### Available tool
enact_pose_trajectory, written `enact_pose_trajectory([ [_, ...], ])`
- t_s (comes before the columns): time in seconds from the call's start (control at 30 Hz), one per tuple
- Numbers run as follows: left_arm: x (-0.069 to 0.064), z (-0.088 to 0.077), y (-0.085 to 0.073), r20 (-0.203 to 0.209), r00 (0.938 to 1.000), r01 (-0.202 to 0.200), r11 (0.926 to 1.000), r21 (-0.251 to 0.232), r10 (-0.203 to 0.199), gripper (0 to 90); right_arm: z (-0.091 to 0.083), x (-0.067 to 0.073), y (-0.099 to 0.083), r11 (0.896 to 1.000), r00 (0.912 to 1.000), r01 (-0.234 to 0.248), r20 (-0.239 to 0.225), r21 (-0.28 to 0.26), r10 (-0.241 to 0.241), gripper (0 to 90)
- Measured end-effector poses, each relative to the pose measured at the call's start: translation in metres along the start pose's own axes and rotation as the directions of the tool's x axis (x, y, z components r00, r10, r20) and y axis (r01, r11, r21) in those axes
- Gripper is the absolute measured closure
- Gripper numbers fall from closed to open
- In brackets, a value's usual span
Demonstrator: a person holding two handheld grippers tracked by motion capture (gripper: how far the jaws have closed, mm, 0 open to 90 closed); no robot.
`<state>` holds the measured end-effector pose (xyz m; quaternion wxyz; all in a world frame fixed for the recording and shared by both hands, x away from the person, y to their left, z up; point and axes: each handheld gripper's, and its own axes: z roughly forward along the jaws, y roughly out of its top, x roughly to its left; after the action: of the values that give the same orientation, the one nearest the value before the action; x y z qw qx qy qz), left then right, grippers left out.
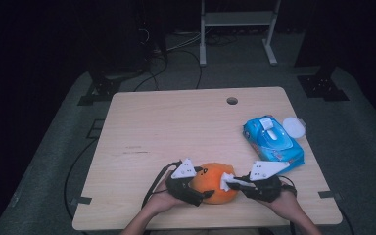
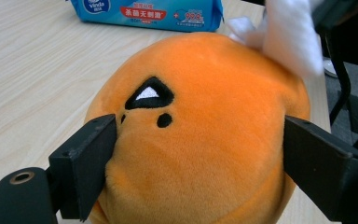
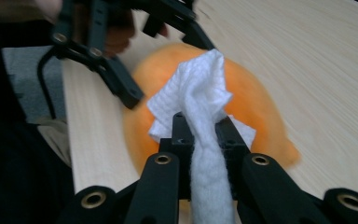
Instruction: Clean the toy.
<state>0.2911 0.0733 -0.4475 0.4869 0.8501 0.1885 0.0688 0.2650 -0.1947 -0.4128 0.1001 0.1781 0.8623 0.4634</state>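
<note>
Both forearms come in from the near edge of the table (image 1: 142, 122), hands low and angled inward toward each other over the near-centre. Left tongs (image 1: 199, 188) sit at the left side of the orange plush toy (image 1: 214, 182), pointing right and slightly away from the person; hand wrapped around the body from below, grey plate on top tilted up. In the left gripper view the left tongs (image 2: 200, 163) straddle the orange plush toy (image 2: 200, 140), one jaw pressed into the fur on each side, spread wide around it, so grasping the toy. Toy's black embroidered face mark faces up toward that camera. Right tongs (image 1: 231, 182) come in from the right, pointing left at the toy's top right, wrist roughly level, cable trailing behind the hand. Right tongs (image 3: 204, 135) are clenched tight on a white wipe (image 3: 205, 107), which bunches out past the jaw tips and touches the orange plush toy (image 3: 256, 116); wipe's tail runs back between the jaws toward the camera. White wipe (image 2: 289, 37) rests on the toy's upper far side in the left gripper view. Toy rests on the table near the front edge, between the two hands. Blue wipes pack (image 1: 273, 142) lies on the table's right side, well apart from the toy, with a white round lid (image 1: 293, 127) just beside it.
</note>
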Motion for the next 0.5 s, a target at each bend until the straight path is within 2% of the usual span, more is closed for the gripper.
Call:
enact_pose_trajectory([
  [0.07, -0.002, 0.000, 0.000, -0.007, 0.9999, -0.011, 0.9999, 0.003, 0.011, 13.4, 0.003, 0.001, 0.000, 1.000, 0.9997, 0.025, 0.005, 0.016, -0.025, 80.5],
  [0.13, -0.003, -0.001, 0.000, -0.005, 0.9999, -0.014, 0.9999, 0.004, 0.014, 13.3, 0.001, -0.001, -0.002, 0.999, 0.9994, 0.030, 0.016, 0.024, -0.031, 80.5],
  [0.23, -0.005, -0.001, 0.002, -0.007, 0.9999, -0.012, 0.9999, 0.004, 0.012, 13.3, -0.007, -0.005, -0.007, 0.999, 0.9968, 0.001, 0.079, 0.046, -0.004, 80.5],
  [0.27, -0.006, 0.000, 0.003, -0.010, 0.9998, -0.018, 0.9998, 0.007, 0.018, 13.3, -0.008, -0.004, -0.006, 0.999, 0.9965, -0.002, 0.083, 0.040, -0.001, 80.5],
  [0.3, -0.007, 0.001, 0.004, -0.013, 0.9996, -0.023, 0.9997, 0.011, 0.024, 13.2, -0.007, -0.002, -0.005, 0.999, 0.9970, -0.003, 0.078, 0.034, 0.000, 80.5],
  [0.37, -0.010, 0.003, 0.005, -0.020, 0.9991, -0.037, 0.9992, 0.015, 0.037, 13.2, -0.001, 0.007, -0.001, 0.999, 0.9980, 0.035, 0.052, 0.028, -0.036, 80.4],
  [0.4, -0.011, 0.004, 0.005, -0.021, 0.9989, -0.041, 0.9990, 0.016, 0.042, 13.2, 0.003, 0.011, 0.002, 0.999, 0.9985, 0.052, 0.014, 0.015, -0.052, 80.4],
  [0.5, -0.010, 0.002, 0.004, -0.016, 0.9988, -0.045, 0.9989, 0.015, 0.046, 13.3, 0.007, 0.011, 0.003, 0.997, 0.9977, 0.068, -0.003, 0.024, -0.068, 80.4],
])
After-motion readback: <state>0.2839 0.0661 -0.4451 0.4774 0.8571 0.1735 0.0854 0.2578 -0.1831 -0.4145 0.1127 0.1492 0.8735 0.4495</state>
